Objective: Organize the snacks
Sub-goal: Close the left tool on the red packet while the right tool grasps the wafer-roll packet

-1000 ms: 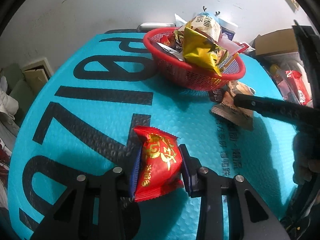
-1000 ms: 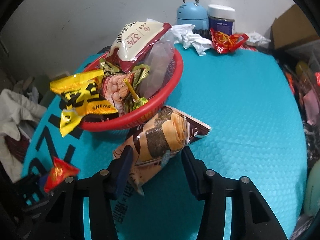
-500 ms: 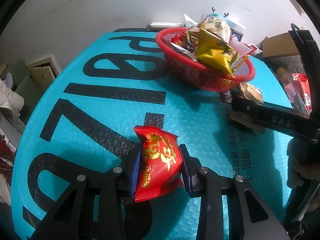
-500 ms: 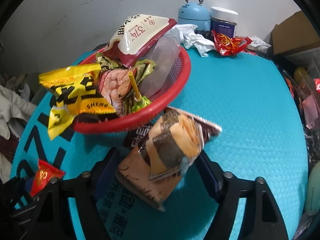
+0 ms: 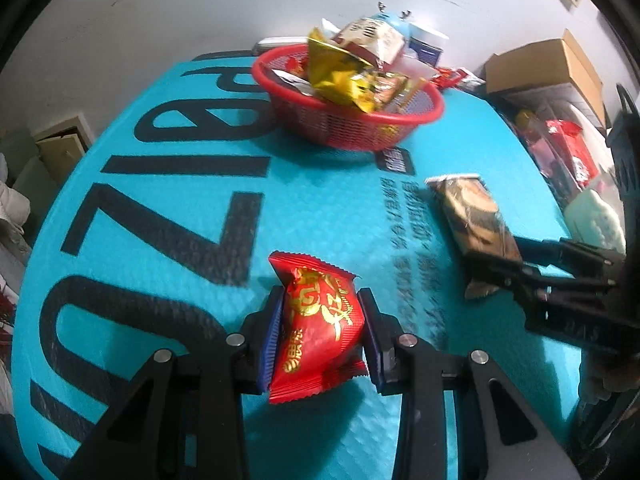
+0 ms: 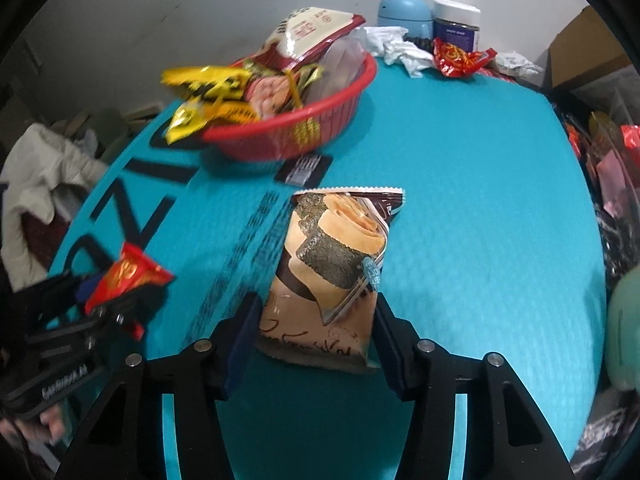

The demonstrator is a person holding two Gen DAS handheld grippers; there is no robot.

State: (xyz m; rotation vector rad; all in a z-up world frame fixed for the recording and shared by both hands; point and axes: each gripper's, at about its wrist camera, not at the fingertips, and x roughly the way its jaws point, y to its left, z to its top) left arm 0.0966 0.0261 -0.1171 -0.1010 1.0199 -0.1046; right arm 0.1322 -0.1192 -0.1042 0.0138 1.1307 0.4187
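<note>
My left gripper (image 5: 320, 332) is shut on a small red snack packet (image 5: 318, 340) with gold print, held above the blue mat; it also shows in the right wrist view (image 6: 124, 278). My right gripper (image 6: 316, 328) is shut on a brown seaweed-roll snack bag (image 6: 336, 272), which also shows in the left wrist view (image 5: 474, 216). A red mesh basket (image 5: 360, 130) full of snack bags, with a yellow bag (image 6: 208, 96) hanging over its rim, stands farther back; in the right wrist view the basket (image 6: 320, 120) is at upper left.
The table carries a teal mat (image 6: 460, 200) with large black letters. Behind the basket stand a blue gadget (image 6: 404, 14), a jar (image 6: 456, 24), crumpled paper and a red wrapper (image 6: 456, 58). Cardboard boxes (image 5: 544, 68) and packets lie at the right, clothes (image 6: 44, 176) at the left.
Both grippers have drawn back from the basket, which now looks smaller and farther. The right gripper has pulled the brown bag away from the basket's side. The left still holds the red packet.
</note>
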